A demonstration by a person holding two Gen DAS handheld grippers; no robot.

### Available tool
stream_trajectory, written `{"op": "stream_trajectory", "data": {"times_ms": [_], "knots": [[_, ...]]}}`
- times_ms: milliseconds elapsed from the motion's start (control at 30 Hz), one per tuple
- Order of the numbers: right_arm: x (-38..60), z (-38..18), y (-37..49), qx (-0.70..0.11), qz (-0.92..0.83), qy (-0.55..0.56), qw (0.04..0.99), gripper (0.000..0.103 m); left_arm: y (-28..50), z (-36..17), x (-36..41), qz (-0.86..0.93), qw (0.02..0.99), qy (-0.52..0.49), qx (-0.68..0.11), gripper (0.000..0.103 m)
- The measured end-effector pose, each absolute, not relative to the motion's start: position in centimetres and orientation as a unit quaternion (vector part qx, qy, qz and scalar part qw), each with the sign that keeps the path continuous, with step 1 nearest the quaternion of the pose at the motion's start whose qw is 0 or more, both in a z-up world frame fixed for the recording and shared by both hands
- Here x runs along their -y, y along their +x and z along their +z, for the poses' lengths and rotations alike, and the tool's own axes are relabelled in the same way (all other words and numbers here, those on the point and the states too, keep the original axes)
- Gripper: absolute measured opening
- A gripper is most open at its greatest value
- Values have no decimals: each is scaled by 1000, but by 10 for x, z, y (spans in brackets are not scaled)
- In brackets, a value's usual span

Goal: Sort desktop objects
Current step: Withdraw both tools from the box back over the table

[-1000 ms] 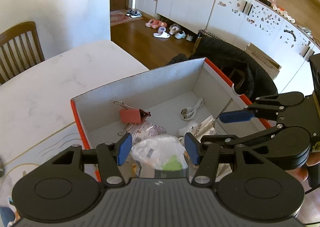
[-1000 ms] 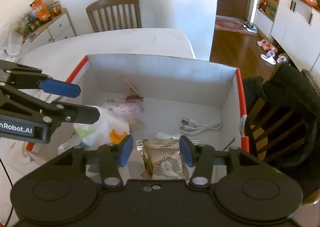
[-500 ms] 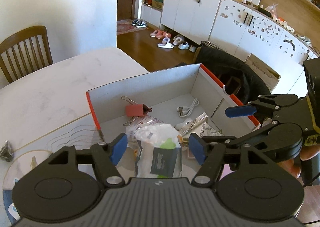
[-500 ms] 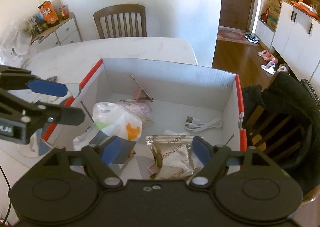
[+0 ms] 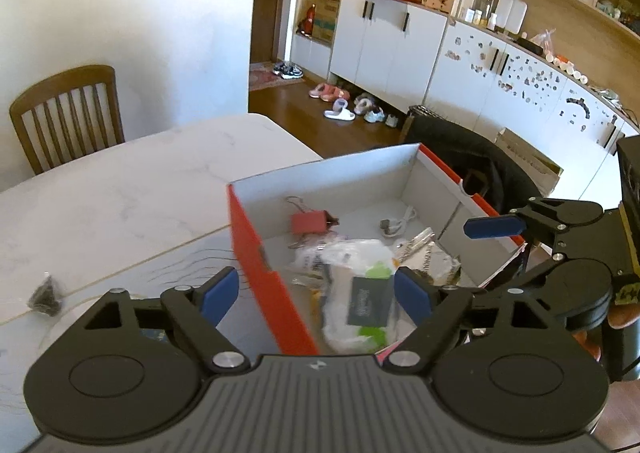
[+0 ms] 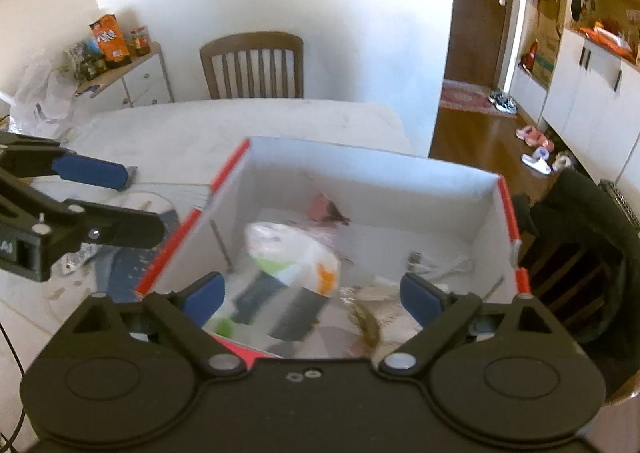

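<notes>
Both grippers have drawn back and up from the box over the last second, and the white plastic packet that sat between my left fingers then now lies loose inside. My left gripper [image 5: 316,295] stands with its blue pads wide apart and nothing between them, straddling the near red wall of the box [image 5: 256,249]. My right gripper [image 6: 314,289] is likewise spread and empty, hovering over the box's near edge; that view is motion-blurred, so fine detail inside is unreliable. The white plastic packet [image 5: 356,285] rests in the near part of the box, with a foil sachet [image 5: 424,257] just beside it, a red binder clip [image 5: 310,221] toward the far wall, and a white cable [image 5: 396,221] near the far right corner. Outside the box, a small dark crumpled scrap [image 5: 46,293] lies on the marble table [image 5: 120,189], well apart from the left gripper. I judge the deposit complete and the next pick pending. To do it well, I would lift the left gripper clear of the box wall before swinging toward the scrap, keep the fingers spread, and descend squarely over it.
</notes>
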State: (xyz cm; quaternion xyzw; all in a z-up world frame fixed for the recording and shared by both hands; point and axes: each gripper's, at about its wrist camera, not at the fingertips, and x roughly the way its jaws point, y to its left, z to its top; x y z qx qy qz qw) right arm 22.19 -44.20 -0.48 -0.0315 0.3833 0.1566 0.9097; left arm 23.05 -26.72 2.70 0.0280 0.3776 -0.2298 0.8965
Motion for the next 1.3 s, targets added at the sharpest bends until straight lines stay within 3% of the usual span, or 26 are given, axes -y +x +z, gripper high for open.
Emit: {"op": "stream_trajectory", "data": {"times_ms": [67,200,767,1300], "knots": [[429,-2,218,-379,160,-30,911,98,228,30,253,-229,899,28,-372,87],[399,2,211,-367,166,-29,915,99,224,34,222,-220,906,23,-362,101],[275,-18,207,-390,158,-28,907,100,233,18,78,-170,917,5,-361,101],[187,-45,219,-410,171,-34,895,100,264,-13,2,-148,918,2,-368,101]]}}
